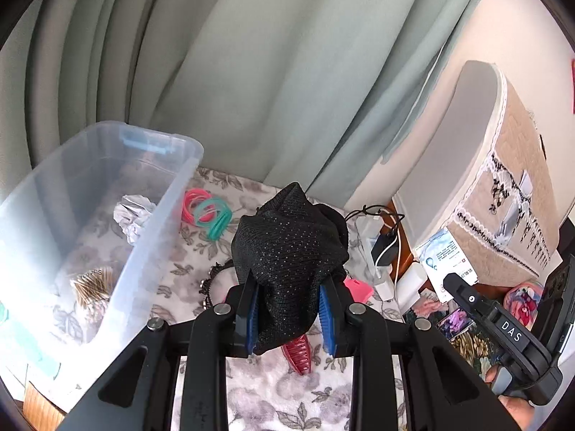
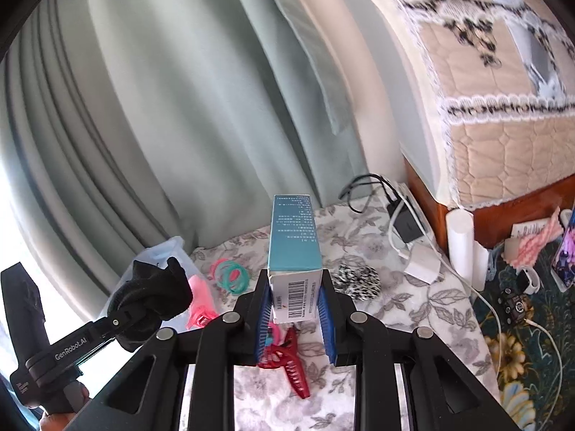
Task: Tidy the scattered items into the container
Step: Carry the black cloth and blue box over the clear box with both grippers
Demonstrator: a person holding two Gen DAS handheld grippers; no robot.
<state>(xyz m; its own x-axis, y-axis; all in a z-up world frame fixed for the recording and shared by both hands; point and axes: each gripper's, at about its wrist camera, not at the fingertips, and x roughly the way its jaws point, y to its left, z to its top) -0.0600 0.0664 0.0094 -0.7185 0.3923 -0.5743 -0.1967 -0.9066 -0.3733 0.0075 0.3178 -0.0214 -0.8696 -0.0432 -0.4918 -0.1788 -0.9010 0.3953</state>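
My left gripper (image 1: 287, 283) is shut on a bunched black sparkly cloth (image 1: 287, 237), held up above the floral bed cover to the right of the clear plastic bin (image 1: 158, 237). The bin holds crumpled paper (image 1: 133, 215) and a bundle of cotton swabs (image 1: 91, 283). My right gripper (image 2: 294, 276) is shut on a teal and white box (image 2: 293, 237), lifted off the cover. Pink and teal hair ties (image 1: 206, 212), a red hair claw (image 2: 291, 362), a pink clip (image 2: 199, 301) and a zebra-print scrunchie (image 2: 355, 280) lie on the cover.
Green curtains (image 2: 179, 107) hang behind the bed. A charger with cables (image 2: 409, 222) and white cylinders (image 2: 460, 244) sit by a quilt-covered cabinet (image 2: 503, 107) on the right. A watch (image 2: 530, 280) lies on a dark floral cloth. A beaded band (image 1: 212, 280) lies below the held cloth.
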